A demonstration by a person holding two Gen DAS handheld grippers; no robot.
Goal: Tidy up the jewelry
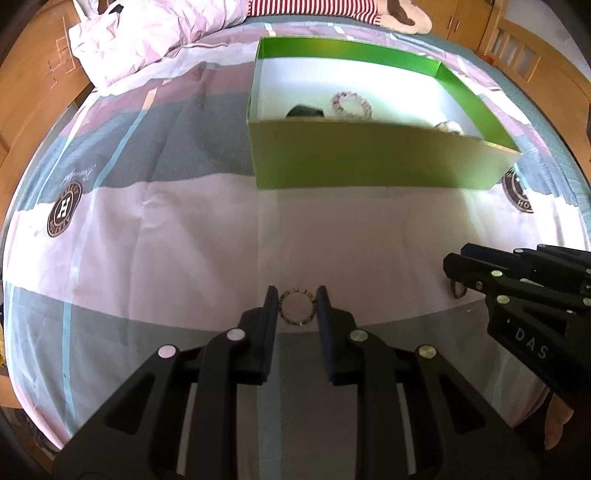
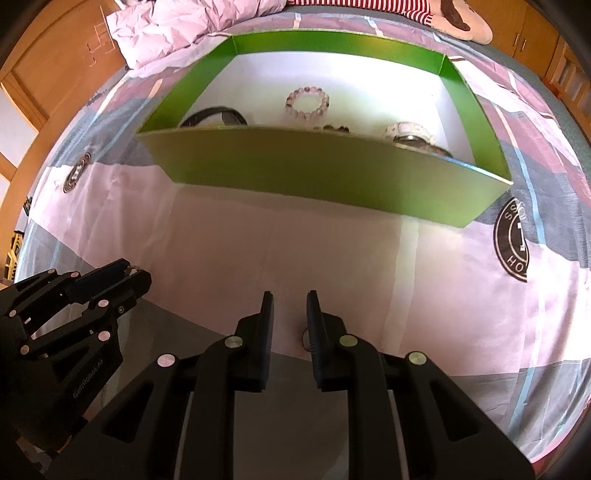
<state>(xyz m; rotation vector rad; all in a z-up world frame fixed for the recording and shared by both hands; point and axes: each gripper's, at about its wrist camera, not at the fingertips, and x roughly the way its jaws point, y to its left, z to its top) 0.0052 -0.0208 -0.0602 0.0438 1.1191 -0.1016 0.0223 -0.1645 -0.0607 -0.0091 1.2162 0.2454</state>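
A thin ring-shaped bracelet [image 1: 298, 307] lies flat on the bedsheet and spans the gap of my left gripper [image 1: 296, 295]. Both pads touch its rim, so the gripper is shut on it. The right wrist view shows the same left gripper [image 2: 135, 271] with beads between its tips. My right gripper [image 2: 290, 299] stands narrowly apart, with bare sheet showing in the gap. A small dark loop [image 2: 306, 336] sits by its right finger, partly hidden. In the left wrist view this loop [image 1: 458, 290] lies just under the right gripper [image 1: 456, 257].
A green box [image 2: 332, 170] with a white floor stands on the bed beyond both grippers. It holds a pale beaded bracelet [image 2: 307, 103], a black strap [image 2: 214, 116], a white watch [image 2: 408, 133] and dark beads [image 2: 336, 128]. A crumpled quilt [image 1: 155, 33] lies at the back left.
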